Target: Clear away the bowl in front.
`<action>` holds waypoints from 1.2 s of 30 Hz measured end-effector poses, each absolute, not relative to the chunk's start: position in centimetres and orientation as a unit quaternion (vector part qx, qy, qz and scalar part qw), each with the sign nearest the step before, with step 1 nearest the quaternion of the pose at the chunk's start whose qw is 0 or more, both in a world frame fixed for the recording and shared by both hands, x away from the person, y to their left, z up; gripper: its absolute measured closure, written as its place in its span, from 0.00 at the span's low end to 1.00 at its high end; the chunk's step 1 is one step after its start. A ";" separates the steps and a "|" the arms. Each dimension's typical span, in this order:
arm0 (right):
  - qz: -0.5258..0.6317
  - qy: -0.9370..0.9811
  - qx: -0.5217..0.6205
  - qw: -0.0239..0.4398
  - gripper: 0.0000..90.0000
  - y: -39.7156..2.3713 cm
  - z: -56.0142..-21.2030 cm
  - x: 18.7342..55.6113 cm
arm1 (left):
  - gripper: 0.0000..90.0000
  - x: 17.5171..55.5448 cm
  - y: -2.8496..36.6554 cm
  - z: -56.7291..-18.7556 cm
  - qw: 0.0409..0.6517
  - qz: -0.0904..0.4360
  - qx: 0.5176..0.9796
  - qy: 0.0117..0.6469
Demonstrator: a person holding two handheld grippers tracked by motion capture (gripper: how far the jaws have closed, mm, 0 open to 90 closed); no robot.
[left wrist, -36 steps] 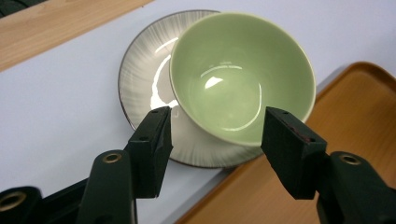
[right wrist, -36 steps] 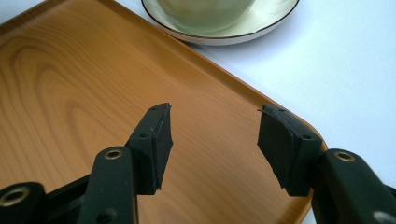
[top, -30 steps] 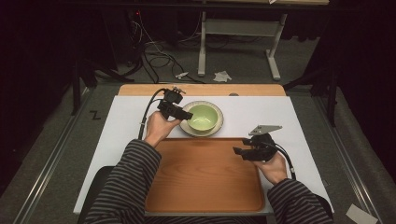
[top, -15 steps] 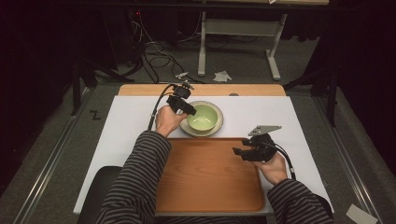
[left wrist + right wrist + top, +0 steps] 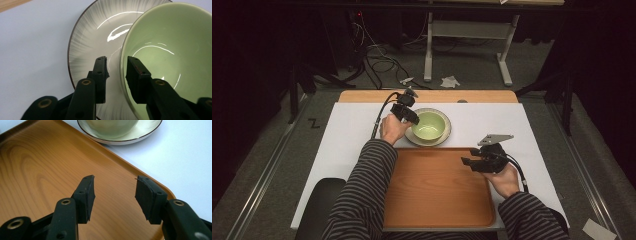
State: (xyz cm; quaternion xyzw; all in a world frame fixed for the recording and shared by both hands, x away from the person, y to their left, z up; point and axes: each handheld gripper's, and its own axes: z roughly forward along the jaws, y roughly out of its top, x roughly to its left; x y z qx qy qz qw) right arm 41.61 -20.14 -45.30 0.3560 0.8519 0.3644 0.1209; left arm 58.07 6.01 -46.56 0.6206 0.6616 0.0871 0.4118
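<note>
The left tool [image 5: 116, 71] straddles the green bowl [image 5: 170, 57]'s rim, jaws apart. Clamping thin, it may slip onto the plate [image 5: 92, 37]. The right tool [image 5: 113, 195] hangs apart over the tray [image 5: 37, 170]

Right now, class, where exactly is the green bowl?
In the high view the green bowl sits on a plate on the white table cover, just beyond the wooden tray's far edge. The left claw straddles its left rim.

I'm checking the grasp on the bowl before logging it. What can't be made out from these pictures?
- Left gripper view: whether the jaws touch the bowl rim; they straddle it, but contact is unclear.
- High view: the left gripper hides the bowl's near-left rim.
- Right gripper view: the bowl's top is cut off by the upper edge above the plate.
</note>
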 end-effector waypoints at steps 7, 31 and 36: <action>0.358 0.856 0.353 0.118 0.56 -20.0 -45.5 41.7 | 0.85 58.3 5.7 -47.1 0.403 0.082 0.622 0.667; 0.358 0.853 0.359 0.125 0.55 -20.0 -45.4 41.7 | 0.94 58.1 5.6 -46.5 0.431 0.070 0.613 0.659; 0.354 0.856 0.355 0.126 0.55 -19.9 -45.5 41.6 | 0.94 58.1 5.9 -46.2 0.435 0.070 0.611 0.658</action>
